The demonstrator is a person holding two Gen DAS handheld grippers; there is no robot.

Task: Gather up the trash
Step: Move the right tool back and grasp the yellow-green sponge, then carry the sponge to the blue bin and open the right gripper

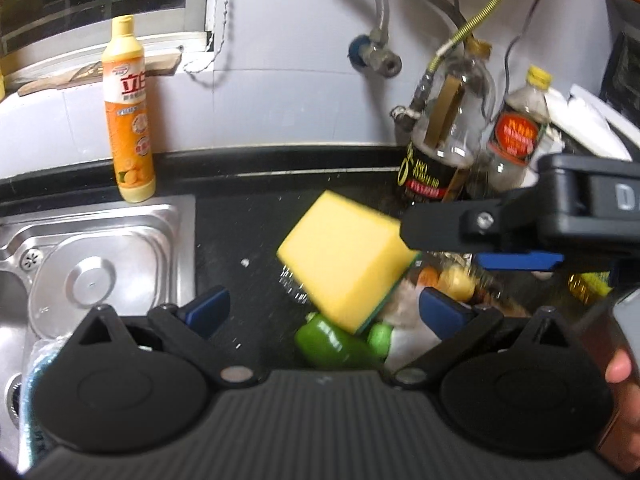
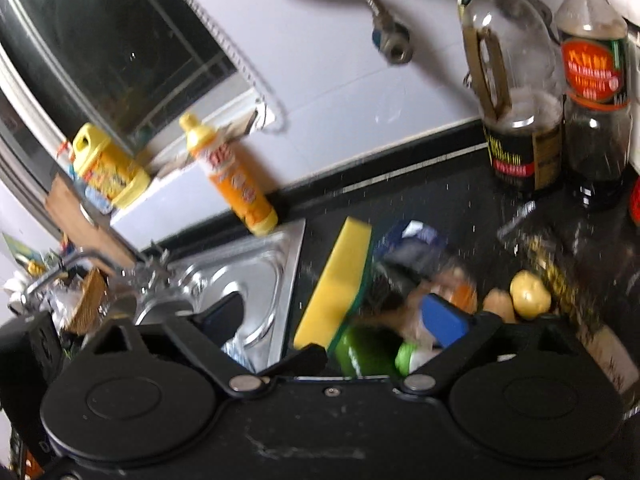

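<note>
Green bottle (image 1: pixel 336 340) nearest, under sponge (image 1: pixel 344 260); sink (image 1: pixel 100 264) left.

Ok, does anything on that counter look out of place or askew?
Yes. The yellow sponge stands tilted on edge over a green bottle lying on its side, among blurred clutter on the black counter beside the sink.

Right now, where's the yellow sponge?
In both wrist views the yellow sponge sits tilted on the black counter, just right of the steel sink, leaning over the green bottle.
</note>
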